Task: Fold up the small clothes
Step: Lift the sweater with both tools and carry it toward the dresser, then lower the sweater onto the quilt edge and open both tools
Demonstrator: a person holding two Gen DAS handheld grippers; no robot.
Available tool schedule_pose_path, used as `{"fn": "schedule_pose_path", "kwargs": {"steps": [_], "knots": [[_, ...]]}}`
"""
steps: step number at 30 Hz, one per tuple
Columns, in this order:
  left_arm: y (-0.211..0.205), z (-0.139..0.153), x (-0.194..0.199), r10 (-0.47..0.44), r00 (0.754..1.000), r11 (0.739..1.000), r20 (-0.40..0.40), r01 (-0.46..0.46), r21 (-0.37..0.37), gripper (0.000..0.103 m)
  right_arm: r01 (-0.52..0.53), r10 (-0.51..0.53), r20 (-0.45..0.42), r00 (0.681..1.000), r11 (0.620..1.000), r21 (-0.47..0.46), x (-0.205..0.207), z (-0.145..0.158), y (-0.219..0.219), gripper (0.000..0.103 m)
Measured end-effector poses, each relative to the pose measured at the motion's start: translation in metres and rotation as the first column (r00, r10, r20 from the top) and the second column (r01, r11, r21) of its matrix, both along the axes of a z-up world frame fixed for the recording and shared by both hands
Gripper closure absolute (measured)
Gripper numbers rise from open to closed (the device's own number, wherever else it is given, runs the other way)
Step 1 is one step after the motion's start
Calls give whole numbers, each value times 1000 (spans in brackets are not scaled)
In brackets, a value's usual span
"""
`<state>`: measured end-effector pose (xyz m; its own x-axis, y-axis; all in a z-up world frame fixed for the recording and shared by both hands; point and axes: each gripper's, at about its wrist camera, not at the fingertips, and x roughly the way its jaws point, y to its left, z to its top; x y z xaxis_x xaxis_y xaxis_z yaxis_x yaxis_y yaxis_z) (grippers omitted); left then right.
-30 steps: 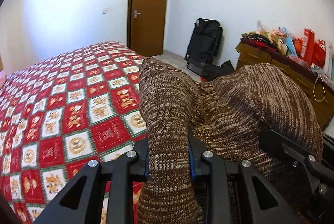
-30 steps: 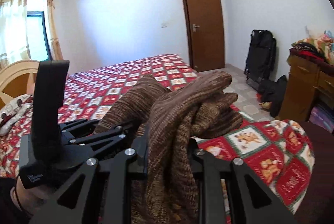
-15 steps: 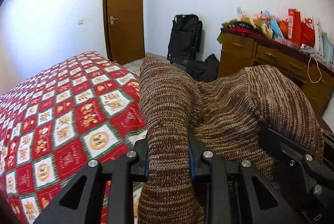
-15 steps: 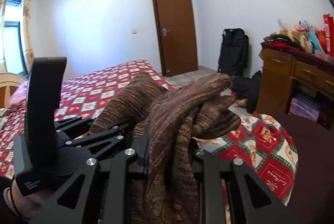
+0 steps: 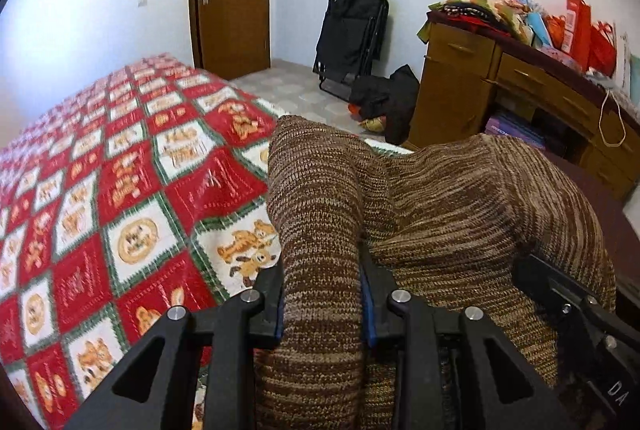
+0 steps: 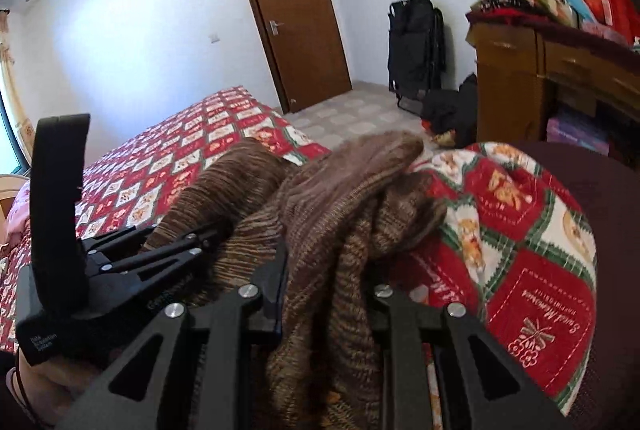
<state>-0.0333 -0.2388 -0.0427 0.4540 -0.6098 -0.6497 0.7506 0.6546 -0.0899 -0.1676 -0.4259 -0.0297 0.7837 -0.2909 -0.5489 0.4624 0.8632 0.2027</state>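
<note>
Both grippers hold one brown knit garment (image 5: pixel 460 205) above the near corner of the bed (image 5: pixel 132 197), which wears a red, white and green patchwork cover. The left gripper (image 5: pixel 322 304) grips a thick fold of the knit that stands up between its fingers; its jaws have just been opening a little, yet the blue-edged pads still press on the cloth from both sides. The right gripper (image 6: pixel 326 304) is clenched on a bunched wad of the same garment, whose loose end flops forward over the bed's corner. In the right wrist view the left gripper appears to the left of the wad, with the knit stretched across between the two tools, and part of a hand (image 6: pixel 48 386) shows under its handle. Beyond the bed stand a closed brown door (image 6: pixel 296 17), a folded black chair (image 5: pixel 352 33) against the wall, and right of that a wooden dresser (image 5: pixel 480 85) heaped with clothes and bags.
</note>
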Motion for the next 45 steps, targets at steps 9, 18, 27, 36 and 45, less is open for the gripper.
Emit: {"fn": "schedule_pose_path", "kwargs": {"steps": [9, 18, 27, 36, 45], "knots": [[24, -7, 28, -16, 976, 998, -216, 2, -66, 46, -26, 20, 23, 1000, 961, 276, -15, -1, -26, 63], [55, 4, 37, 14, 962, 992, -271, -48, -120, 46, -31, 15, 48, 999, 934, 356, -8, 31, -67, 23], [30, -2, 29, -10, 975, 997, -221, -7, -79, 46, -85, 99, -7, 995, 887, 453, 32, 11, -98, 77], [6, -6, 17, 34, 997, 999, -73, -36, -32, 42, -221, 224, -12, 975, 970, 99, 48, 42, -69, 82], [4, -11, 25, 35, 994, 999, -106, -39, -31, 36, -126, 136, -75, 988, 983, 131, 54, 2, -101, 75]]}}
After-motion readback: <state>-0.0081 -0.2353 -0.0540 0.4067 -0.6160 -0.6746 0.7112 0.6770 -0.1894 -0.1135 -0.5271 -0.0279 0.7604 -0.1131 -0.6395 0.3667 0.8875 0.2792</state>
